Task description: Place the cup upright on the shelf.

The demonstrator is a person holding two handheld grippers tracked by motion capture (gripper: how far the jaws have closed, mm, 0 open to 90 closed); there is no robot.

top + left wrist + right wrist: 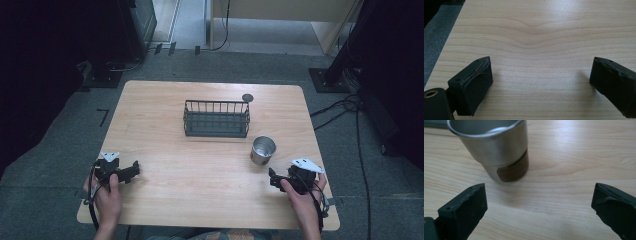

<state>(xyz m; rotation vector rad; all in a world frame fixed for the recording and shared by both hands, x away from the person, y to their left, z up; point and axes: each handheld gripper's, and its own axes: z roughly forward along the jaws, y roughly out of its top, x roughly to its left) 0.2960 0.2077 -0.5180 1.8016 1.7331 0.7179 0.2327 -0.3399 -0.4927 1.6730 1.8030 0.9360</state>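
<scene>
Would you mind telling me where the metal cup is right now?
In the high view the metal cup stands upright on the table's right side, between the wire basket and the right gripper.

Soft overhead light is falling evenly on the wooden table (pixel 200 170) in the high view, while the surrounding floor and corners are sinking into near-black, and the whole picture is looking slightly soft and grainy. In the right gripper view the metal cup (pixel 496 147) is catching pale glare on its rim and casting a faint shadow, and the near jaws are blurring a little.
</scene>
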